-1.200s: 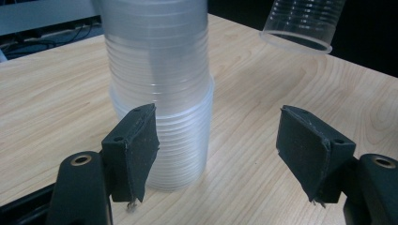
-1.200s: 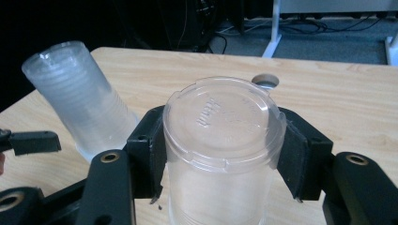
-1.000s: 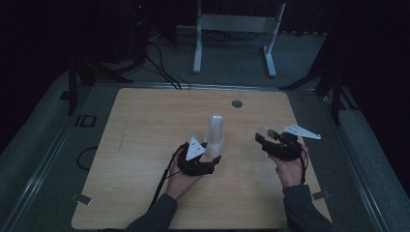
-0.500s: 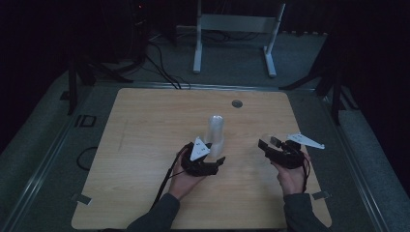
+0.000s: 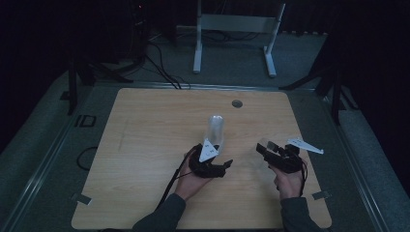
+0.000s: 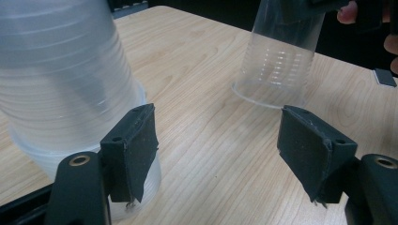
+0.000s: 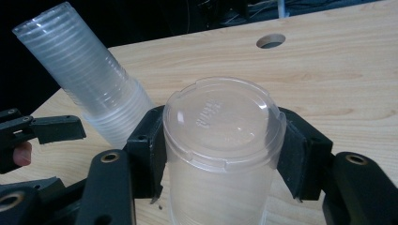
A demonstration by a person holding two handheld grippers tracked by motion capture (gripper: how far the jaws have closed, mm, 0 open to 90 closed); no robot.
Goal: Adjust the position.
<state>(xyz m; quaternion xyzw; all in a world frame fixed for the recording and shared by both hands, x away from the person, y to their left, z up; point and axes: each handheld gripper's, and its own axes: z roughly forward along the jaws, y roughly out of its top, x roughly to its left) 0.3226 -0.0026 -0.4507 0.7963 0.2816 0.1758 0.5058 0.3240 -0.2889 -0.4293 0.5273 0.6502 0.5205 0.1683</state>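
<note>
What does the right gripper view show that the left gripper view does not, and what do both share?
Right gripper view only: the flat base of the single clear cup, upside down and clamped between the right tongs, plus the round hole in the table.

Left gripper view only: the left tongs open, one pad against the cup stack, and the single cup's rim on the wood.

Both: the stack of clear cups, the single cup and the wooden table.

Bare table (image 5: 145, 145) left of cup stack (image 5: 215, 129)
</note>
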